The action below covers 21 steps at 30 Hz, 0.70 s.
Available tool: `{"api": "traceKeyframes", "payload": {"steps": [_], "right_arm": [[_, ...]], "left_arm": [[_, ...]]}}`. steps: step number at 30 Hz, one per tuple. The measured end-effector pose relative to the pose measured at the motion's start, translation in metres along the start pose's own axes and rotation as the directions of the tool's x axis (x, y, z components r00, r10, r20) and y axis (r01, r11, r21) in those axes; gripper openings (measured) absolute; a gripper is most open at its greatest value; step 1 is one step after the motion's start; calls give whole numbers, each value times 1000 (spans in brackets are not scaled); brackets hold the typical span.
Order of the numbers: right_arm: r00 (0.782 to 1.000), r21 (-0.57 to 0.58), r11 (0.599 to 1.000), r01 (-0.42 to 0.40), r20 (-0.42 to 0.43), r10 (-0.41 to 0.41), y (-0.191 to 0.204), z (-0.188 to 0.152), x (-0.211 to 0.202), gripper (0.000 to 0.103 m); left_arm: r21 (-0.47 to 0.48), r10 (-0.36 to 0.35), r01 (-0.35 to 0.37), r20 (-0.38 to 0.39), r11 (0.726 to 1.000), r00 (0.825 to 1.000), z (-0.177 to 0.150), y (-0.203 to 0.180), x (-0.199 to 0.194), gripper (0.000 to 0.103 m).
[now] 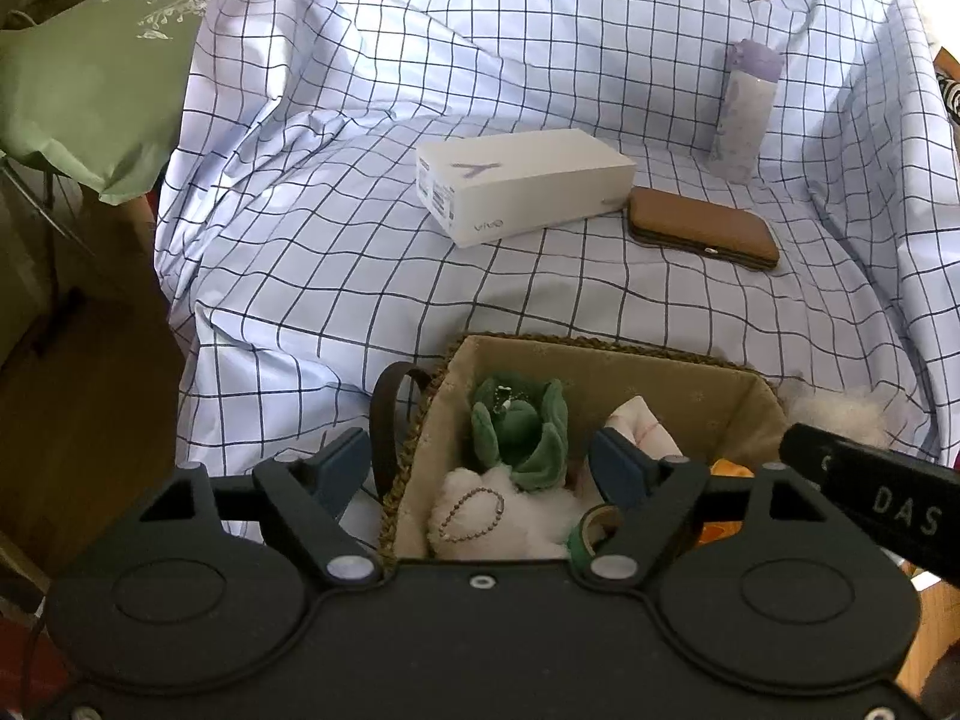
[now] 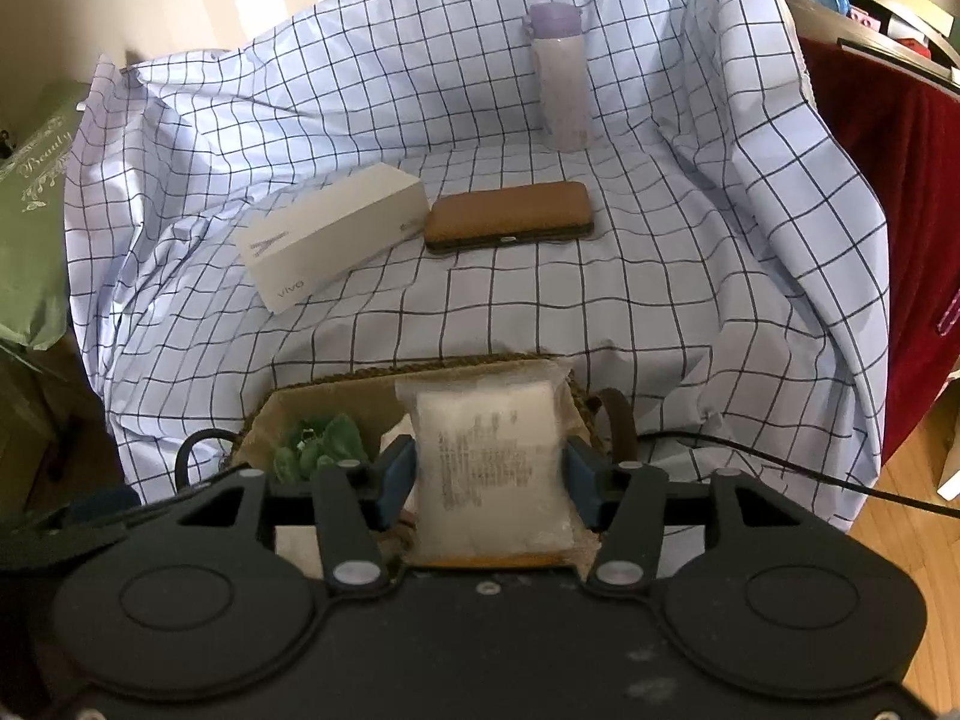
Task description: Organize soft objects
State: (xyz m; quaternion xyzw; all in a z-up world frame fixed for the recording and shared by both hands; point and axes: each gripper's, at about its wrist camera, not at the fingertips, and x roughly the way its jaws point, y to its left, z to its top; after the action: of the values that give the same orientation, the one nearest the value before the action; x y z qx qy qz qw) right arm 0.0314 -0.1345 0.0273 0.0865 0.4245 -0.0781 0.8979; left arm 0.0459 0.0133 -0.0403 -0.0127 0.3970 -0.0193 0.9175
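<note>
A woven basket with a cloth lining sits at the near edge of the checked cloth. A green plush, a white plush with a bead chain and a pink-white cloth lie inside. My left gripper hangs open over the basket's left end and grips nothing. In the right wrist view a white soft packet stands upright over the basket, between the blue pads of my right gripper. The pads sit at its sides without visibly squeezing it. The packet looks blurred.
On the checked cloth behind the basket lie a white phone box and a brown wallet, and a purple bottle stands there. A green bag is at the left, and a red cloth and a black cable at the right.
</note>
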Motion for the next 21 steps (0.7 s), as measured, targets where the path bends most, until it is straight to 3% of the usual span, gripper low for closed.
{"api": "traceKeyframes", "payload": {"steps": [1,15,21], "right_arm": [[1000,2,1000,-3,0,3,0,0,0,64],[1000,-13,1000,22,-16,-22,-2,-2,0,80],[997,-42,997,67,-19,-68,-3,-3,-1,96]], "left_arm": [[-1,0,0,-1,1000,1000,0,0,0,77],[20,7,-7,-18,1000,1000,-1,-2,2,77],[31,16,-15,-25,999,1000,-2,-3,3,78]]}}
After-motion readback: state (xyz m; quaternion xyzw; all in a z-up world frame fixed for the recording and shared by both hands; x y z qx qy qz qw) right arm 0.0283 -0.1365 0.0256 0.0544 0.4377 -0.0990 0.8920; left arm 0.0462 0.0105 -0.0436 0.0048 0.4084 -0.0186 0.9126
